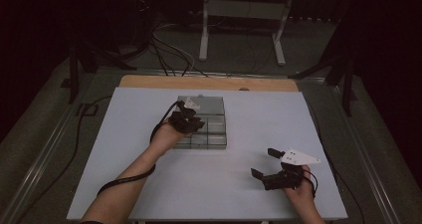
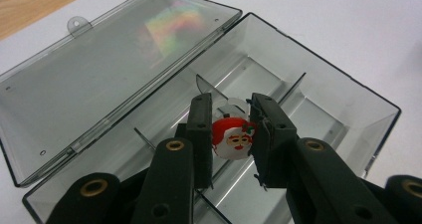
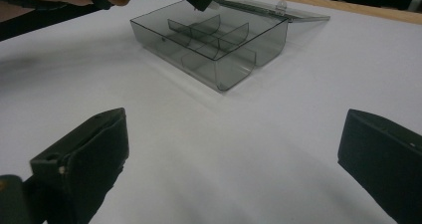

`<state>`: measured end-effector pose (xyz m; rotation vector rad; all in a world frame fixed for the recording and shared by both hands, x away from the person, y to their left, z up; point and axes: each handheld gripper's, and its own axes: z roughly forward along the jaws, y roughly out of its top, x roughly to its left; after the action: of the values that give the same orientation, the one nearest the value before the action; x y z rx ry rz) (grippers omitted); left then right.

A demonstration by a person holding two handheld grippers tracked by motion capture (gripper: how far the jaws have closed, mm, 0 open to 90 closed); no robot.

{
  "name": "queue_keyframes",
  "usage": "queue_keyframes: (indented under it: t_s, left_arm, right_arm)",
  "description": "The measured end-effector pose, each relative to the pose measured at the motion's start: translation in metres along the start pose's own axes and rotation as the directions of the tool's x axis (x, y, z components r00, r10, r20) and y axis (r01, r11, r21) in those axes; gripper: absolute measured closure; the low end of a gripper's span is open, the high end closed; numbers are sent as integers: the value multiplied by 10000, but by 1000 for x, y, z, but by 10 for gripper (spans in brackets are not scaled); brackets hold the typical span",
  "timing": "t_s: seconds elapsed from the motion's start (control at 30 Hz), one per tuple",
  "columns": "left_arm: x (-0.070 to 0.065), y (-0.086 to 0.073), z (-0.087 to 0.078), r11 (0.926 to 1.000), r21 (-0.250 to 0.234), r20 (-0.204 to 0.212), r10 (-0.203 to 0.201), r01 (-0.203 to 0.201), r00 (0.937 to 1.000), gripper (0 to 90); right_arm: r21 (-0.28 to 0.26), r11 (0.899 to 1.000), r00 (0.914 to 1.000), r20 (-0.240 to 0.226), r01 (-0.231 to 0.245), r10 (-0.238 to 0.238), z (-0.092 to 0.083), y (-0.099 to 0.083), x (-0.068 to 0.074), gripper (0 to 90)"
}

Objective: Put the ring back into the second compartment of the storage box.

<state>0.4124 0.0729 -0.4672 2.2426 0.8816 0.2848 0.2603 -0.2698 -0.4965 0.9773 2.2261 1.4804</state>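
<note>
Left gripper view: Santa charm [image 2: 233,140] pinched in left claw [image 2: 230,134] above divided box [image 2: 343,92]; placement step judged underway, lowering then release needed. Right claw [image 3: 234,154] held spread over tabletop [image 3: 259,134].

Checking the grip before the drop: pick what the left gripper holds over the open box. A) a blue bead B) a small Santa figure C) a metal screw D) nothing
B: in the left gripper view the left gripper is shut on a red-and-white Santa figure above the clear divided box.
</note>
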Motion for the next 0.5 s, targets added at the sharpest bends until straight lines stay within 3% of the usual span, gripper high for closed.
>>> queue_keyframes:
  t_s: [0.5]
  left_arm:
    - [4, 1, 19, 9977, 665, 43, -128, 125, 9999, 736]
  right_arm:
    - [-6, 10000, 10000, -36, 1, -1, 0, 0, 0, 0]
